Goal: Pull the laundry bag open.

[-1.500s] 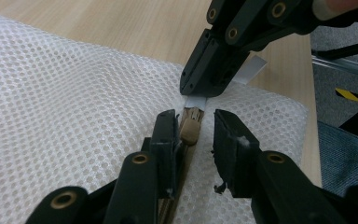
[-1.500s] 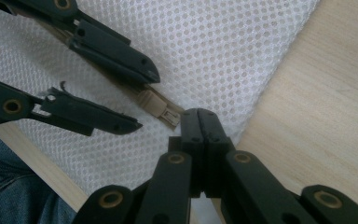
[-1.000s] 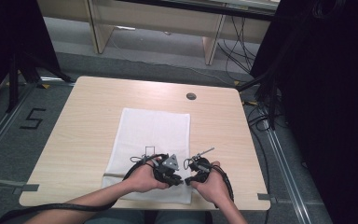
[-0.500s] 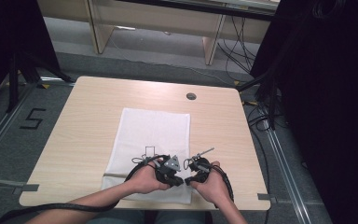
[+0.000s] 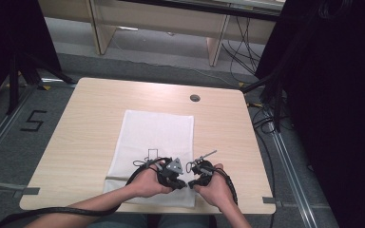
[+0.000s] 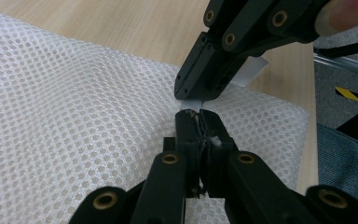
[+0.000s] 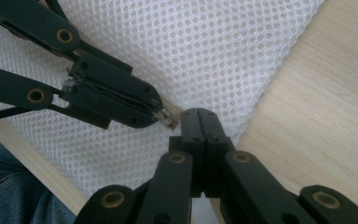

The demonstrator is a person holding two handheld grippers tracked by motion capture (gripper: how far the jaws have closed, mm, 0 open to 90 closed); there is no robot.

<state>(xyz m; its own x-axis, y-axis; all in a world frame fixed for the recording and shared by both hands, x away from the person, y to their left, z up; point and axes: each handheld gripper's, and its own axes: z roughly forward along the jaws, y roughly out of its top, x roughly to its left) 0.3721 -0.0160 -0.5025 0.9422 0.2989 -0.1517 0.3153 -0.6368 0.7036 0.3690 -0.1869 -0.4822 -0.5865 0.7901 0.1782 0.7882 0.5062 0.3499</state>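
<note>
A white mesh cloth point(image 5: 157, 133) lies flat on the wooden table point(image 5: 90, 123), long side running away from me. Both grippers meet tip to tip at its near right corner. My left gripper point(image 5: 180, 183) is shut, pinching a small pale tab point(image 7: 171, 117) at the cloth's edge. In the left gripper view its jaws point(image 6: 198, 116) sit closed over the mesh point(image 6: 74, 107). My right gripper point(image 5: 191, 182) is shut too, and its tips point(image 7: 199, 114) press into the mesh point(image 7: 191, 46) beside the left gripper point(image 7: 161, 112). The right gripper point(image 6: 186, 93) comes down from above in the left gripper view.
A round cable hole point(image 5: 195, 98) sits at the table's far side. Tape strips mark the near corners point(image 5: 269, 200). The table's right edge drops to floor rails and cables point(image 5: 285, 142). A person's jeans-clad leg point(image 7: 9, 186) is below the near edge.
</note>
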